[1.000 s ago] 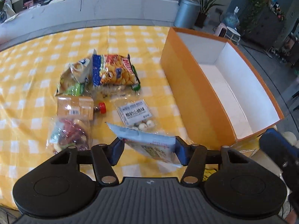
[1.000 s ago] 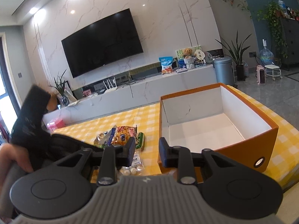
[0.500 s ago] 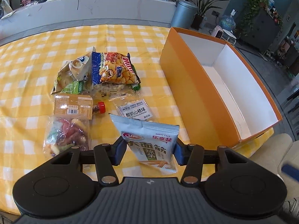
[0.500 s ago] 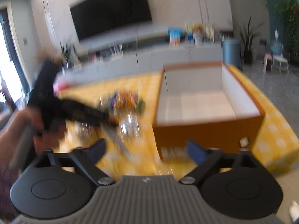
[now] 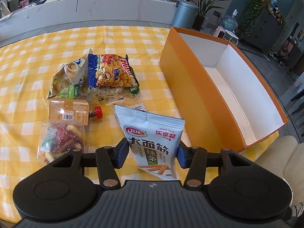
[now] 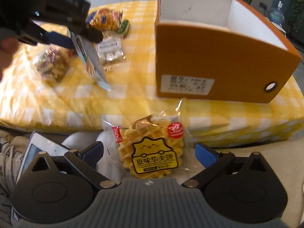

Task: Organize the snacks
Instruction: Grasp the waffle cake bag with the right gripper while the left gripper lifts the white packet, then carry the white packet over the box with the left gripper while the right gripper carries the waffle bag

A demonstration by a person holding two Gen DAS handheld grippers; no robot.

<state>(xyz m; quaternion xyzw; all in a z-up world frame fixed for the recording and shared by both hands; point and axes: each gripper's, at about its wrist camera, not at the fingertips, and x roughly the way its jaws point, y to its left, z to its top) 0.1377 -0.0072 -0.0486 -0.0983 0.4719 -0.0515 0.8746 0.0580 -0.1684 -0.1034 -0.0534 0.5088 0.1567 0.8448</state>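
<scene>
The left gripper (image 5: 151,154) is clamped on a pale blue spicy-strip snack packet (image 5: 152,134), its blue pads pressing the packet's two side edges so the packet stands tilted above the yellow checked tablecloth (image 5: 28,60). Seen from the right wrist camera, that same gripper holds the packet edge-on, hanging in the air to the left of the orange box (image 6: 218,62). The right gripper (image 6: 149,153) stands wide apart, its jaws having just swung open, and a clear-wrapped waffle biscuit packet (image 6: 152,152) lies between the pads without either pad touching it; this packet sits below the near edge of the table, in front of the orange box, on a pale cushioned surface. Left of the waffle packet a white device with a screen (image 6: 36,153) leans by the left finger. The orange box, white inside, sits open-topped on the tablecloth with a printed label and a round hole on its near end. To the left of the box lie the other snacks in a loose cluster: a bright puffed-snack bag (image 5: 112,72) resting on other packets, a clear bag of small white balls (image 6: 110,49), a tan carton-like pack (image 5: 68,111) with a red-capped small bottle (image 5: 96,112) just beside it, and a clear bag of mixed dried pieces (image 5: 60,142) nearest the left gripper.
</scene>
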